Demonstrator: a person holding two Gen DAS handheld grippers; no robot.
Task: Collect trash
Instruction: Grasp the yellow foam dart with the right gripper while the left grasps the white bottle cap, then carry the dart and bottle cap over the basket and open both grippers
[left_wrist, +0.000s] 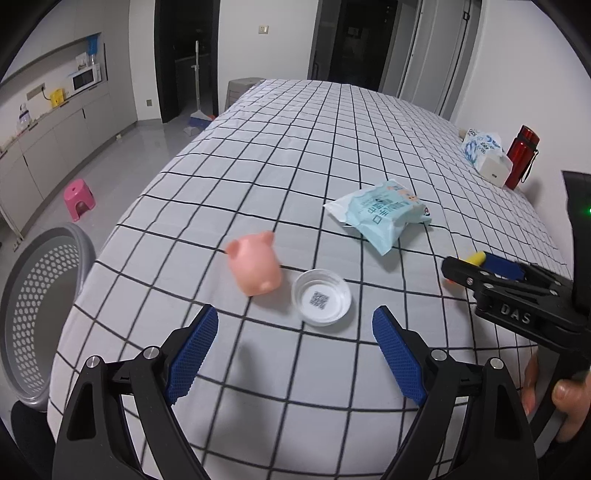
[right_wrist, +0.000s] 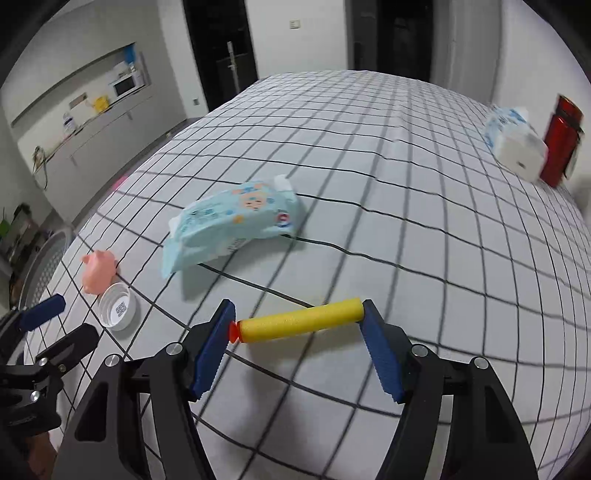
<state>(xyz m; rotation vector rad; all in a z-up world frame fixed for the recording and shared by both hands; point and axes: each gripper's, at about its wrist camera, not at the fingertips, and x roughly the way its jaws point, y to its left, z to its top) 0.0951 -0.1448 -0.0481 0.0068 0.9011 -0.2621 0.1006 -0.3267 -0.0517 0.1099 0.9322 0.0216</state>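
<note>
A yellow foam dart with an orange tip (right_wrist: 300, 324) is held lengthwise between the blue pads of my right gripper (right_wrist: 298, 325), just above the checked tablecloth; it also shows in the left wrist view (left_wrist: 474, 257). My left gripper (left_wrist: 295, 332) is open and empty, hovering just short of a clear plastic lid (left_wrist: 321, 301) and a pink toy pig (left_wrist: 255, 266). A light blue snack wrapper (left_wrist: 380, 214) lies beyond them, also in the right wrist view (right_wrist: 229, 225). The lid (right_wrist: 117, 311) and pig (right_wrist: 98, 271) show at the left of the right wrist view.
A grey perforated basket (left_wrist: 33, 314) stands on the floor off the table's left edge. A tissue pack (left_wrist: 485, 153) and a red bottle (left_wrist: 522, 155) stand at the far right of the table (left_wrist: 314, 147). A pink stool (left_wrist: 78, 197) is on the floor.
</note>
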